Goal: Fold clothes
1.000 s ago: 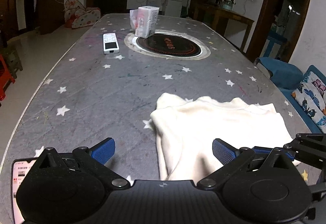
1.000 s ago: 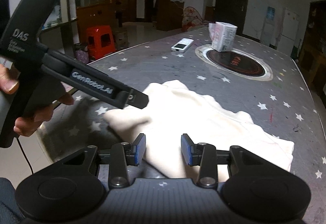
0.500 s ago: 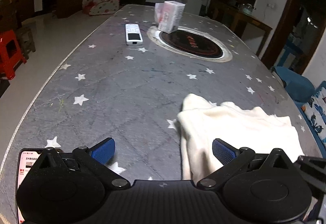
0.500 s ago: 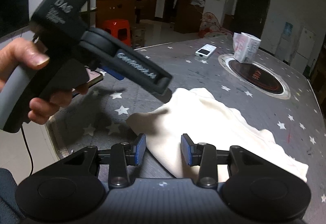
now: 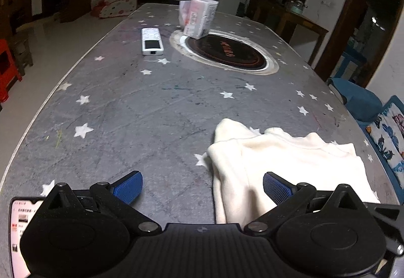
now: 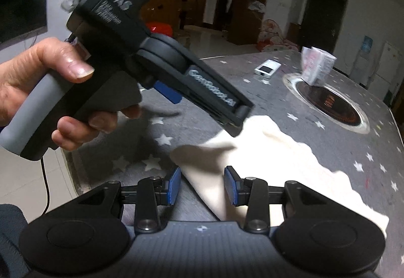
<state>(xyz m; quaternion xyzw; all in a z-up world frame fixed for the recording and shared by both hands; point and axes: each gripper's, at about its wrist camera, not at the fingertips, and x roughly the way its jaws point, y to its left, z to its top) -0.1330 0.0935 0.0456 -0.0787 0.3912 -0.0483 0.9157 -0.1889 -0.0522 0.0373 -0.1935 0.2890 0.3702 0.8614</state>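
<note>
A cream garment (image 5: 285,161) lies folded on the grey star-printed table (image 5: 151,111), near its front right. My left gripper (image 5: 202,188) hovers over the table with its jaws wide open. Its right pad (image 5: 276,189) hangs above the garment's left edge and nothing is between the jaws. My right gripper (image 6: 202,185) is open a moderate way above the near corner of the garment (image 6: 277,159). That corner shows between the blue pads, which do not press on it. A hand (image 6: 38,81) holds the left tool up at the left of the right wrist view.
A white remote (image 5: 151,42), a tissue pack (image 5: 199,18) and a round inset cooktop (image 5: 224,53) are at the table's far end. A phone (image 5: 20,227) lies at the near left corner. Blue seats (image 5: 361,101) stand to the right of the table.
The left gripper has shifted left, so the garment now sits further right in its view. In the right wrist view the left tool and hand loom larger and higher. Both openings look unchanged.
</note>
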